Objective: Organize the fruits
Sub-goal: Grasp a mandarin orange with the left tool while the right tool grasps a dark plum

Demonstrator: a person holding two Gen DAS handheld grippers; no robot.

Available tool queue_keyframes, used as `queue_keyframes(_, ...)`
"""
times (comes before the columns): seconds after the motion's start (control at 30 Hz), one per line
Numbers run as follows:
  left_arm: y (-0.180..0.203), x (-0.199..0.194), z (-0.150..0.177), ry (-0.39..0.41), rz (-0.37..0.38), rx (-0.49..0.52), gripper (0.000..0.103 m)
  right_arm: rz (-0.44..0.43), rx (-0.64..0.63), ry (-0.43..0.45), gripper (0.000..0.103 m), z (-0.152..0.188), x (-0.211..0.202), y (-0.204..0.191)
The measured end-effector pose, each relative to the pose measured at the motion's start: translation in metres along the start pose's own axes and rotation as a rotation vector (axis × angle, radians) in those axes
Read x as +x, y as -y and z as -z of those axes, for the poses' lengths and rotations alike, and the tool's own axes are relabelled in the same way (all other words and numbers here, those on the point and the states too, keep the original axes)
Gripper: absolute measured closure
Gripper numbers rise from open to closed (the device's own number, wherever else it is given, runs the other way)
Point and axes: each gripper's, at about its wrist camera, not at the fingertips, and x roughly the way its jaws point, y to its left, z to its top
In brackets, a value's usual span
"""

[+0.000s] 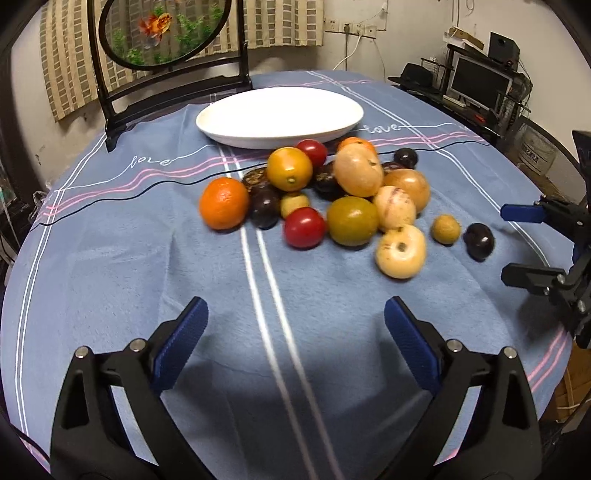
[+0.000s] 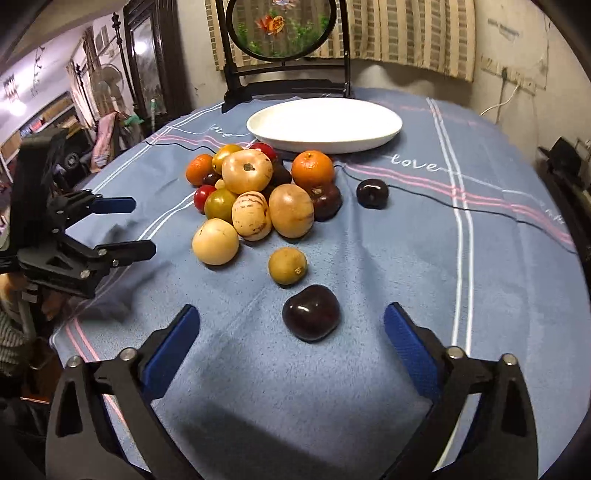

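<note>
A pile of mixed fruit lies on the blue tablecloth (image 1: 110,258) in front of a white oval plate (image 1: 221,129) that holds nothing. The pile includes an orange (image 1: 223,203), a red tomato (image 1: 304,227) and pale round fruits. My left gripper (image 1: 295,308) is open above bare cloth, short of the pile. My right gripper (image 2: 291,313) is open, with a dark plum (image 2: 311,313) level with its fingertips; neither pad touches it. A small tan fruit (image 2: 287,266) lies just beyond the plum. Each view shows the other gripper at its edge: right gripper (image 1: 506,243), left gripper (image 2: 143,228).
A round fish-painted screen on a black stand (image 1: 162,33) stands behind the plate at the table's far edge. Another dark plum (image 2: 372,192) lies apart, right of the pile. A monitor and shelves (image 1: 480,81) are beyond the table's right side.
</note>
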Motion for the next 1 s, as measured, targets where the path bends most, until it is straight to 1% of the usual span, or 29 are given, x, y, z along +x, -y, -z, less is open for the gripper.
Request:
queue_keyframes(0.07,-0.007,0.004,-0.005,-0.013,-0.014,0.0,0.019,-0.004,0.009,-0.01,0.027,0.0,0.006,0.006)
queue_keyframes(0.17,-0.016,0.014,-0.017,-0.036,-0.003,0.001,0.025,-0.044,0.039,-0.057,0.028,0.0,0.016,0.01)
queue_keyframes(0.2,-0.019,0.017,-0.021,-0.037,0.001,0.004,0.027,-0.053,0.036,-0.059,0.031,0.0,0.016,0.008)
queue_keyframes(0.23,-0.021,0.021,-0.025,-0.041,0.004,0.009,0.033,-0.053,0.032,-0.064,0.033,-0.001,0.017,0.008)
queue_keyframes(0.27,-0.023,0.025,-0.03,-0.043,0.011,0.014,0.041,-0.049,0.033,-0.075,0.041,0.0,0.02,0.008)
queue_keyframes(0.3,-0.024,0.029,-0.034,-0.047,0.02,0.015,0.045,-0.051,0.037,-0.084,0.044,-0.001,0.022,0.009)
queue_keyframes(0.33,-0.026,0.033,-0.038,-0.05,0.025,0.014,0.05,-0.054,0.043,-0.085,0.045,-0.001,0.023,0.01)
queue_keyframes(0.4,-0.03,0.039,-0.044,-0.053,0.034,0.007,0.05,-0.071,0.058,-0.077,0.05,-0.001,0.02,0.013)
queue_keyframes(0.43,-0.034,0.042,-0.048,-0.051,0.036,-0.001,0.05,-0.077,0.066,-0.074,0.051,-0.001,0.019,0.014)
queue_keyframes(0.5,-0.044,0.046,-0.056,-0.039,0.013,-0.015,0.05,-0.095,0.083,-0.066,0.052,-0.001,0.018,0.018)
queue_keyframes(0.6,-0.061,0.05,-0.062,-0.038,0.03,-0.059,0.05,-0.111,0.094,-0.065,0.052,-0.001,0.017,0.02)
queue_keyframes(0.67,-0.064,0.053,-0.065,-0.038,0.01,-0.058,0.051,-0.113,0.095,-0.075,0.052,0.0,0.019,0.02)
queue_keyframes(0.77,-0.064,0.061,-0.071,-0.03,0.014,-0.041,0.051,-0.107,0.084,-0.083,0.053,-0.003,0.022,0.021)
queue_keyframes(0.8,-0.064,0.062,-0.072,-0.023,0.019,-0.033,0.051,-0.101,0.075,-0.086,0.055,-0.003,0.022,0.02)
queue_keyframes(0.83,-0.065,0.064,-0.074,-0.018,0.028,-0.026,0.051,-0.096,0.07,-0.087,0.056,-0.003,0.023,0.019)
queue_keyframes(0.9,-0.069,0.067,-0.071,-0.008,0.067,-0.047,0.051,-0.077,0.062,-0.091,0.066,-0.003,0.023,0.02)
queue_keyframes(0.93,-0.071,0.067,-0.069,-0.003,0.083,-0.056,0.052,-0.075,0.066,-0.09,0.067,-0.004,0.023,0.021)
queue_keyframes(0.97,-0.074,0.066,-0.067,0.003,0.113,-0.066,0.057,-0.083,0.073,-0.089,0.067,-0.004,0.023,0.023)
queue_keyframes(1.0,-0.077,0.066,-0.065,0.009,0.134,-0.076,0.057,-0.082,0.074,-0.087,0.067,-0.003,0.023,0.023)
